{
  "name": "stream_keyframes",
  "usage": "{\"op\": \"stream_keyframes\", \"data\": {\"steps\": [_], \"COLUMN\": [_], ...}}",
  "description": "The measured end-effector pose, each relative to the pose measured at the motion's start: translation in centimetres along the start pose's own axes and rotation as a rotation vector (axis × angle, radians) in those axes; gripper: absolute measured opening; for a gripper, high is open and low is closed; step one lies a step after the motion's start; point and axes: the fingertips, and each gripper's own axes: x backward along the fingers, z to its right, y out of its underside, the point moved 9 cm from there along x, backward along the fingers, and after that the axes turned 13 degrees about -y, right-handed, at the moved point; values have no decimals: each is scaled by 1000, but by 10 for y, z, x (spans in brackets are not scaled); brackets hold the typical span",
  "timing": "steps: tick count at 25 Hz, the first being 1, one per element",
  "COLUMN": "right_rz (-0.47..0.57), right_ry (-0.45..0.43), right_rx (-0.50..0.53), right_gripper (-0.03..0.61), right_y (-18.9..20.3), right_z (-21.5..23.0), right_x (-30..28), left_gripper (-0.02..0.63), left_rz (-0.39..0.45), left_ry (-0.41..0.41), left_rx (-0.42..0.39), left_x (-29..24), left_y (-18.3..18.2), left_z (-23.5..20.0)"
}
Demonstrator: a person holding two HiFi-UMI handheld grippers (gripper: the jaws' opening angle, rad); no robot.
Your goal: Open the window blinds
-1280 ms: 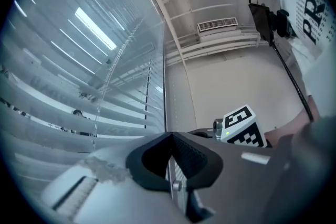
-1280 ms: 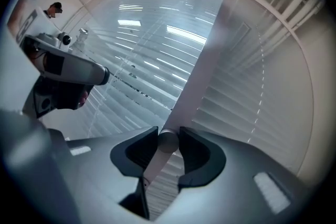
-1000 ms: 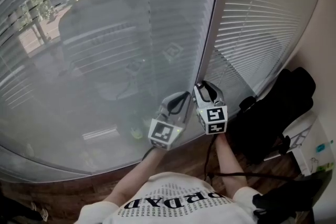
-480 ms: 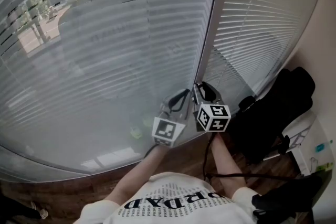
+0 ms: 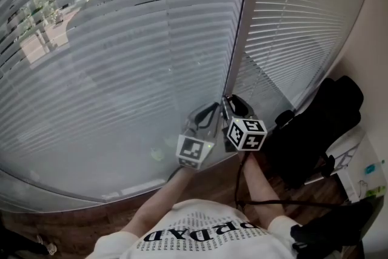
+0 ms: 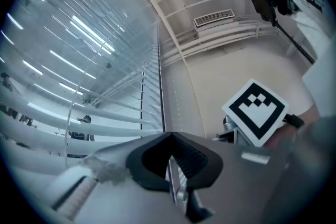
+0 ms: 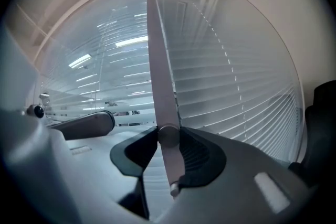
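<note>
- The person stands close to the window, with both tools held out at the foot of the post. The post parts the left blind from the right blind.
- Right gripper: its jaws are clamped on the wand, with the pads pressing it from either side close to its lower end. The wand runs straight up from the grip, just in front of the post.
- Left gripper: its jaws are brought together at the tips with nothing between them. It sits just left of the right one, near the left blind, and touches nothing that I can see.
- Progress: the grip on the wand is made, and that looks like the only part done. The blinds read as not yet open.
- Left blind: the slats are tilted steeply and overlap into a pale, nearly solid sheet. Only at the far upper left do thin gaps show trees and pavement outside.
- Right blind: its slats are likewise tilted shut, with no view through.
- Left to do, by my reckoning: twist the wand until the slats lie flat and daylight shows across the whole width. The right blind may need its own control, and I see none.
- The wand is a slim, pale, rigid rod with a small tip below the jaws. It should turn readily in a firm pinch.
- Near right: a dark bulky heap lies well apart from the work.
</note>
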Motion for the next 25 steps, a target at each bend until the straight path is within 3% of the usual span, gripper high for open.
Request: {"op": "stream_keyframes", "data": {"steps": [9, 15, 19, 25], "right_rz": [-85, -155, -199, -227], "right_ry": [26, 22, 11, 20], "right_rx": [390, 618, 698, 721], "right_gripper": [141, 141, 142, 137], "right_y": [-13, -17, -11, -6], "right_z": [-15, -22, -25, -20], "right_x": [7, 6, 3, -4], "left_gripper": [-9, -9, -9, -9], "left_rz": [31, -11, 8, -29], "left_ry": [-4, 4, -6, -1], "left_rx": [47, 34, 56, 39], "left_x": [-1, -3, -2, -1], "left_y": [-3, 2, -1, 5], "left_z": [0, -1, -2, -5]}}
